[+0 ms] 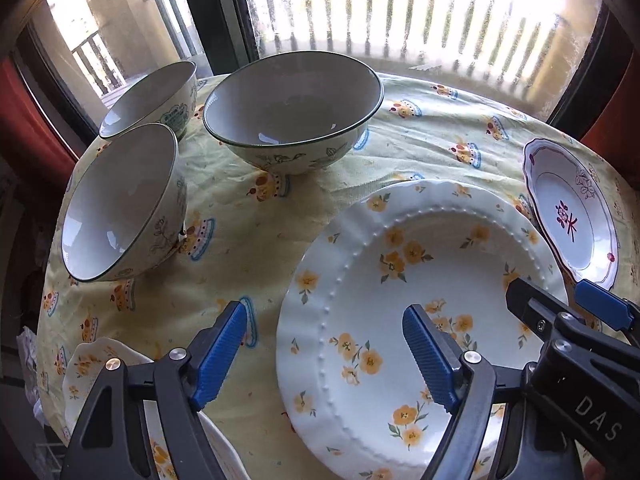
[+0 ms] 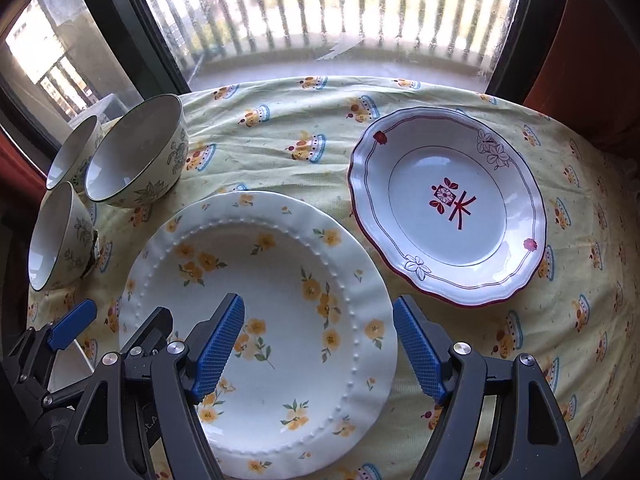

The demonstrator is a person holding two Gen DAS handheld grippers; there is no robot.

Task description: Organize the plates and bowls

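Observation:
A large white plate with yellow flowers [image 1: 400,280] [image 2: 264,280] lies on the yellow tablecloth. My left gripper [image 1: 326,354] is open over the plate's left rim, with nothing pressed between its blue pads. My right gripper [image 2: 320,350] is open over the plate's right rim; it also shows in the left wrist view as the right gripper [image 1: 568,300]. The left gripper [image 2: 112,326] appears at the lower left of the right wrist view. Three green-rimmed bowls [image 1: 292,108] [image 2: 136,152] stand at the far left. A white plate with red markings [image 1: 572,212] [image 2: 448,208] lies to the right.
A smaller yellow-flowered plate [image 1: 92,364] sits at the near left table edge, under the left gripper. The tablecloth [image 1: 400,140] drapes over the table's edges. A window with railings [image 2: 320,20] runs right behind the table.

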